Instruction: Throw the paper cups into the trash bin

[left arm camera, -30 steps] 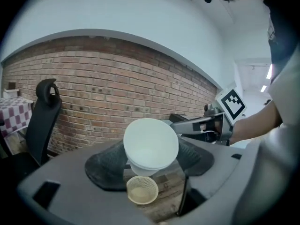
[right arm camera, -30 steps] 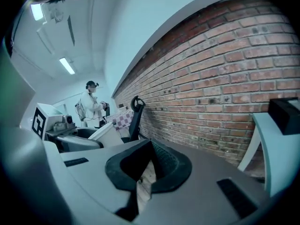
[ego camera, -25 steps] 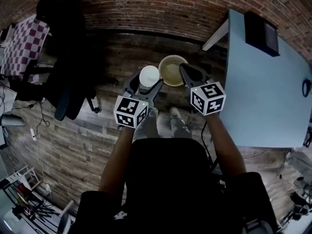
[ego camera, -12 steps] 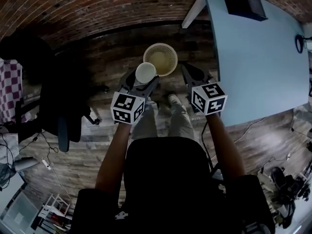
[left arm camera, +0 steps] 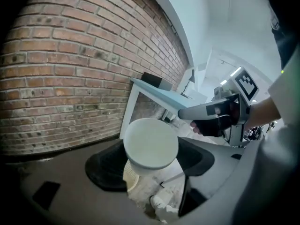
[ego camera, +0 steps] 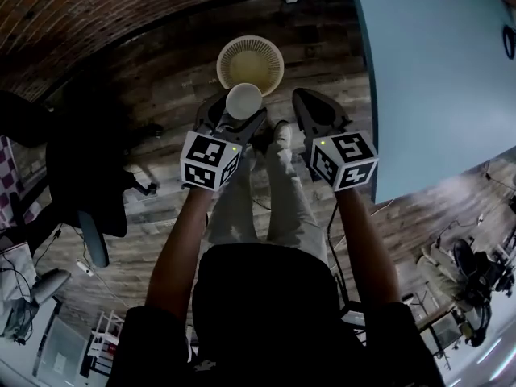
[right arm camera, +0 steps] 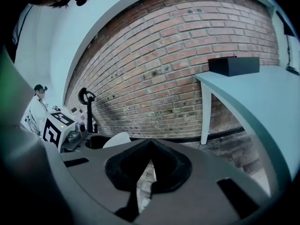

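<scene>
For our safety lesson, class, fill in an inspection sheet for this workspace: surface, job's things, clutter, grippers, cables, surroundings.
Surface: wood-plank floor.
Job's things: one paper cup, held close to the near rim of the cream trash bin, which stands on the floor.
Clutter: black box on the blue table.
Grippers: left gripper shut on the paper cup; right gripper shut, empty.
Cables: loose leads on the floor, far left.
Surroundings: brick wall, office chair, a distant person.

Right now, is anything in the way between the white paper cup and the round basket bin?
No, nothing visible. The white paper cup sits gripped in the left tongs, and the round cream mesh trash bin stands open on the floor just beyond it.
</scene>
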`<action>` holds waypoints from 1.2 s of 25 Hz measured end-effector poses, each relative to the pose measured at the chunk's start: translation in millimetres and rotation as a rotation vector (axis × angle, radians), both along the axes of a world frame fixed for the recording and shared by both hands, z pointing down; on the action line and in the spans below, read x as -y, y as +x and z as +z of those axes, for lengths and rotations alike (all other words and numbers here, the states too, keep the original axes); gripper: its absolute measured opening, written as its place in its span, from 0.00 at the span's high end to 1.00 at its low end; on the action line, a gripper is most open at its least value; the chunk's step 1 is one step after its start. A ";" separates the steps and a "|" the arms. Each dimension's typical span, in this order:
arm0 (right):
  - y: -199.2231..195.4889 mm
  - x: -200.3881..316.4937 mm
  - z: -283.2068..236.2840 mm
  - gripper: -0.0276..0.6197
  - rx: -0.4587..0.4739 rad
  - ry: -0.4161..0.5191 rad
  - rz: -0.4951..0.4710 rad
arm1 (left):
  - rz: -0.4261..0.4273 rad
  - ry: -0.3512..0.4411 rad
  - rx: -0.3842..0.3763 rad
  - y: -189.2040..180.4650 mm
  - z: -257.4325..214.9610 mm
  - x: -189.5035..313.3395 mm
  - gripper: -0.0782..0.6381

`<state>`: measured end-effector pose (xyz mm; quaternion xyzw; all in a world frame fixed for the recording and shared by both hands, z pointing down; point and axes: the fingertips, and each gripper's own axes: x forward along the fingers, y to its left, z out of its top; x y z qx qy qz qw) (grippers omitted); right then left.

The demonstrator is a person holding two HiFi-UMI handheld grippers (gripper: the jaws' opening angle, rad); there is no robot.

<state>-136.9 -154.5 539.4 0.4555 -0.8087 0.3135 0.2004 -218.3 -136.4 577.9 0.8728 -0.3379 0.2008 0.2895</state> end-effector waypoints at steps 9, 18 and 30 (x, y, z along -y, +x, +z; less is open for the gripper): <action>30.8 -16.7 97.9 0.96 0.005 -0.097 0.084 | 0.019 -0.078 0.009 19.0 98.8 1.4 0.43; 25.6 -8.2 192.5 0.96 0.006 -0.130 0.079 | -0.012 -0.130 0.009 32.7 210.8 17.6 0.43; 36.3 -9.8 278.9 0.96 -0.013 -0.177 0.060 | -0.044 -0.163 0.038 35.5 338.4 38.8 0.43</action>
